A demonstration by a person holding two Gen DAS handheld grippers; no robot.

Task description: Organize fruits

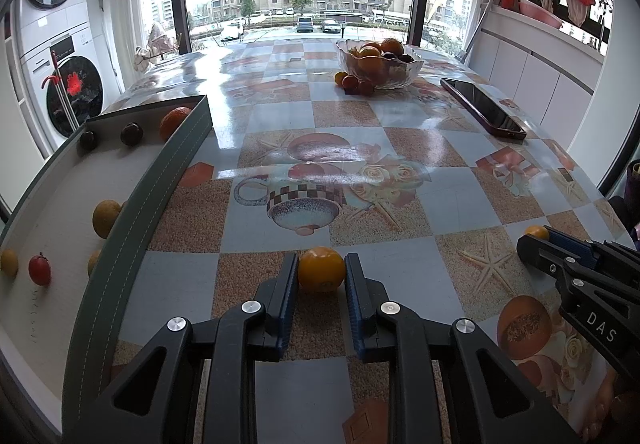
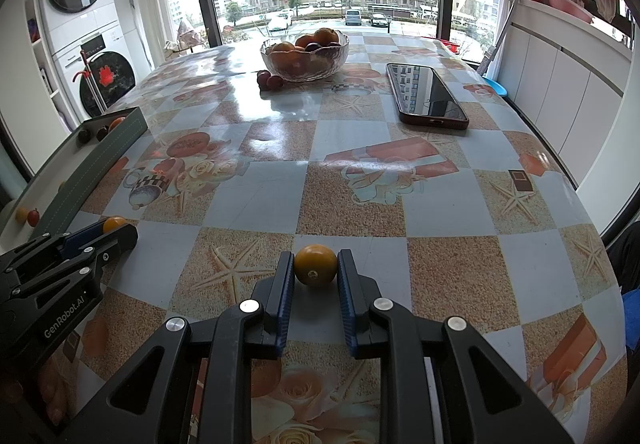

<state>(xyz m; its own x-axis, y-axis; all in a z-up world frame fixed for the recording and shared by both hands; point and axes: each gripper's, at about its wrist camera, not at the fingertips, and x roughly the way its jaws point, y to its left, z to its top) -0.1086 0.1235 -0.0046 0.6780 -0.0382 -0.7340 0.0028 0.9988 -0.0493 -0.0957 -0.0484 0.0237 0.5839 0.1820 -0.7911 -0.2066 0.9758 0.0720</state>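
My left gripper (image 1: 321,264) is shut on a yellow-orange round fruit (image 1: 321,271) that rests on the patterned table, just right of the grey tray (image 1: 172,164). The tray holds several small fruits along its inner edges: orange, yellow, dark and one red (image 1: 39,269). My right gripper (image 2: 315,258) is shut on a second yellow-orange fruit (image 2: 315,266), also down on the table. Each gripper shows in the other's view: the right gripper (image 1: 534,241) with its fruit (image 1: 537,231), and the left gripper (image 2: 118,233) with its fruit (image 2: 115,223).
A glass bowl (image 1: 400,78) of oranges and dark fruits stands at the far middle of the table, with a few small loose fruits (image 1: 352,81) beside it. A phone (image 2: 426,94) lies on the right. Washing machines stand left, white cabinets right, windows behind.
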